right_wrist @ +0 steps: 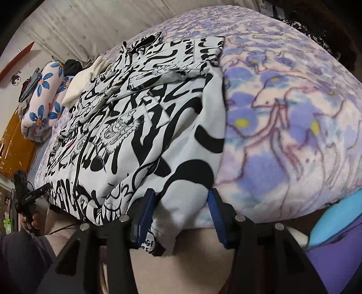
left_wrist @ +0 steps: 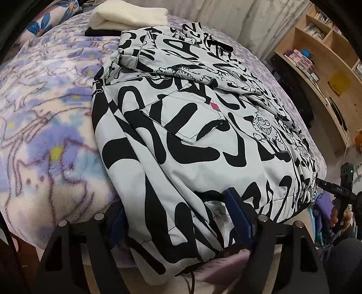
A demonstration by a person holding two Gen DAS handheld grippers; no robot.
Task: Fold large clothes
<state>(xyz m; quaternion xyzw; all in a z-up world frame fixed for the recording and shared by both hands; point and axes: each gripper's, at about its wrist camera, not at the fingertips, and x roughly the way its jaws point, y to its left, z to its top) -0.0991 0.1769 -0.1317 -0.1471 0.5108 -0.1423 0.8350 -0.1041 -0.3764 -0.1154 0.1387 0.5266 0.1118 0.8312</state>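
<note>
A large white jacket with black graffiti print (left_wrist: 192,126) lies spread on a purple floral blanket (left_wrist: 45,117) on the bed; it also shows in the right wrist view (right_wrist: 140,126). My left gripper (left_wrist: 176,214) is open, its blue-padded fingers (left_wrist: 237,210) straddling the jacket's near hem at its left corner. My right gripper (right_wrist: 181,208) is open, its fingers (right_wrist: 147,210) around the hem's right corner, which hangs over the bed edge. The right gripper also shows in the left wrist view (left_wrist: 337,192) at the far right.
A folded cream cloth (left_wrist: 129,15) lies at the bed's far end beside a blue-flowered pillow (right_wrist: 43,97). Wooden shelves (left_wrist: 316,56) stand to the right of the bed. A blue and purple object (right_wrist: 334,233) sits low at the right. The left gripper (right_wrist: 29,199) shows at the left.
</note>
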